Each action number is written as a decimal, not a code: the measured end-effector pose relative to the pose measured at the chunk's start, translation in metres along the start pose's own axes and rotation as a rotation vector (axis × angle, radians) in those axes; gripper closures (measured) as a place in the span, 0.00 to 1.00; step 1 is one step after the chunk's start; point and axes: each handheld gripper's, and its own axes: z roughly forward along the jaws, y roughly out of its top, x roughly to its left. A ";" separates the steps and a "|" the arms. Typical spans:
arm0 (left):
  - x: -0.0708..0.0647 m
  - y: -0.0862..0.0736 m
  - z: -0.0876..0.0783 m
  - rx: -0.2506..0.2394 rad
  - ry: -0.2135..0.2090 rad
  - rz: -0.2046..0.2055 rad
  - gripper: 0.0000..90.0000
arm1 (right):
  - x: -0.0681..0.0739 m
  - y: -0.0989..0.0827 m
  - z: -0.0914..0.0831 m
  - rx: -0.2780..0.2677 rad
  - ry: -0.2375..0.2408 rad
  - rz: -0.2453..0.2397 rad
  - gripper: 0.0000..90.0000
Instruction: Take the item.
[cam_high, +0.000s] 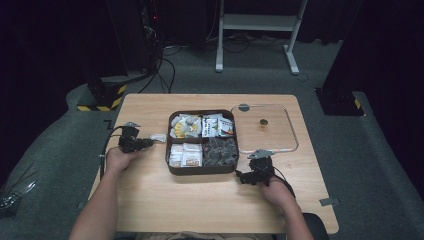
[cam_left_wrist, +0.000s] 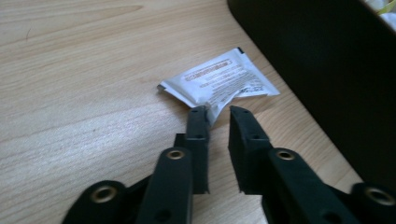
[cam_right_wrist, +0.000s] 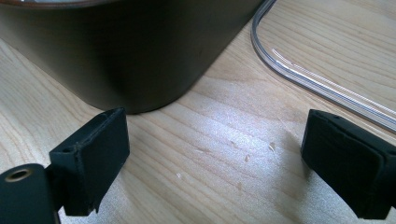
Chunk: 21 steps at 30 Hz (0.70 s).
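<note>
Your right claw (cam_right_wrist: 215, 158) stands wide open over bare counter (cam_right_wrist: 224, 135) beside the brown tray (cam_right_wrist: 130, 51). Farther left, your left claw (cam_left_wrist: 218, 114), slightly parted, has the white sachet (cam_left_wrist: 219, 79) corner between its tips, unpinched, just beside the tray.

In the left gripper view, the small white foil sachet (cam_left_wrist: 219, 84) has print too blurred to read, and its near corner is hidden behind the black jaw tips. The dark brown compartment box (cam_left_wrist: 327, 79) is cut off by the top and right edges. In the high view, the labels on the packets (cam_high: 218, 126) inside are too small to tell.
</note>
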 end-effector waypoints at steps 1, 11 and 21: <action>-0.001 0.000 -0.001 -0.002 0.001 0.002 0.83 | 0.000 0.000 0.000 0.000 0.000 0.000 0.09; -0.004 0.005 -0.022 -0.031 0.028 -0.017 0.55 | 0.000 0.000 0.000 0.001 -0.001 0.002 0.09; -0.003 -0.003 -0.039 -0.069 0.038 -0.044 0.45 | 0.001 0.000 0.000 0.002 -0.001 0.007 0.09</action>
